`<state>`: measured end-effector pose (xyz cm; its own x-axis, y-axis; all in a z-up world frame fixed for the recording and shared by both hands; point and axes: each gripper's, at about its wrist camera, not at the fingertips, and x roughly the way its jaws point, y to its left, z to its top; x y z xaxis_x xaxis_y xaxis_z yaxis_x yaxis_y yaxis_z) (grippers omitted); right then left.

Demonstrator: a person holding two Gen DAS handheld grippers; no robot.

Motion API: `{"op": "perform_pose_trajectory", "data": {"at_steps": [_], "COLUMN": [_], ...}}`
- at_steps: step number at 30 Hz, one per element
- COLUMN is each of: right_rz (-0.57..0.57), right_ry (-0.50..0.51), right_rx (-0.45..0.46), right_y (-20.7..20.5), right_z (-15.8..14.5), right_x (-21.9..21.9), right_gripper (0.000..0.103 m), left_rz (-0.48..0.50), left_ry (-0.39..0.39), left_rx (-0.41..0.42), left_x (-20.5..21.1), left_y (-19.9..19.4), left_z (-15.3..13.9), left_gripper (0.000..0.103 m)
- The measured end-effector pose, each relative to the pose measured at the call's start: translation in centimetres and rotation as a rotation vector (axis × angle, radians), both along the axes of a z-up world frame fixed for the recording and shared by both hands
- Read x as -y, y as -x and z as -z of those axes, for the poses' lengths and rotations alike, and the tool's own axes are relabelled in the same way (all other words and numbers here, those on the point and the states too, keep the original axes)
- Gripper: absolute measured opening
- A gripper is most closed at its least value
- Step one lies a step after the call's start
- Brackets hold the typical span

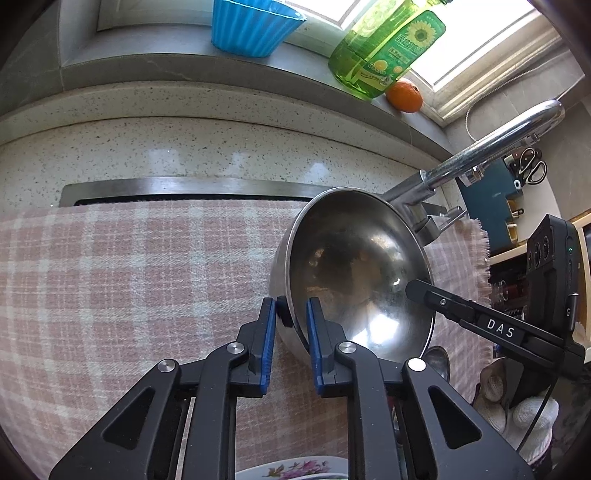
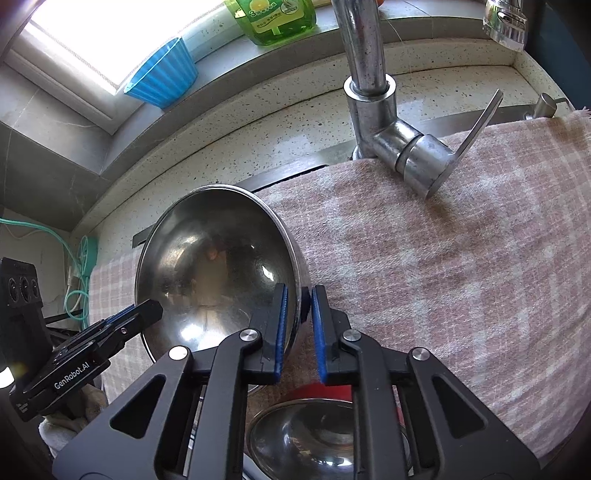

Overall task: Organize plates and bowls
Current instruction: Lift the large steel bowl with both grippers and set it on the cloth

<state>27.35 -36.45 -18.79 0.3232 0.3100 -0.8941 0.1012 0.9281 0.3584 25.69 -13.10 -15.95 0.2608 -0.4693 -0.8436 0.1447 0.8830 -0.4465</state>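
Bowls number two in steel: a big bowl (image 1: 354, 269) tilted up on edge over the checked cloth (image 1: 129, 277), and a smaller bowl (image 2: 306, 443) lying near the right camera, with something red just behind it. Both tongs grip the big bowl's rim. The left tongs (image 1: 291, 314) straddle its near-left edge, one blue pad inside, one outside, narrowly parted by the wall. The right tongs (image 2: 298, 306) do the same on its right edge. One flowered plate (image 1: 295, 470) peeks in at the bottom of the left view. Beyond the cloth the speckled worktop (image 1: 221, 147) carries one tap (image 2: 373, 92). On the far sill stand one blue cup (image 1: 251, 26), one green bottle (image 1: 384, 48) and one orange (image 1: 404, 96).
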Motion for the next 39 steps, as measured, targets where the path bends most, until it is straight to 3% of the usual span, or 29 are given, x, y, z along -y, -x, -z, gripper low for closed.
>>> {"op": "perform_pose_trajectory", "data": {"at_steps": [7, 18, 29, 39], "right_rz": [-0.014, -0.089, -0.224, -0.362], "right_ry": [0.025, -0.002, -0.018, -0.031], "right_rx": [0.01, 0.047, 0.068, 0.06], "right_y": [0.6, 1.6, 3.2, 5.5], "right_z": [-0.4, -2.3, -3.4, -2.7], "right_x": [-0.6, -4.3, -11.7, -19.2], "right_gripper": [0.012, 0.012, 0.013, 0.013], "left_rz": [-0.007, -0.068, -0.188, -0.315], "left_ry": [-0.008, -0.014, -0.019, -0.027], "left_rx": [0.015, 0.064, 0.104, 0.11], "left_x": [-0.1, -3.7, -10.2, -17.1], "left_y": [0.5, 2.3, 5.1, 8.6], "left_z": [-0.5, -2.4, -3.8, -4.0], "left_gripper": [0.015, 0.015, 0.015, 0.015]}}
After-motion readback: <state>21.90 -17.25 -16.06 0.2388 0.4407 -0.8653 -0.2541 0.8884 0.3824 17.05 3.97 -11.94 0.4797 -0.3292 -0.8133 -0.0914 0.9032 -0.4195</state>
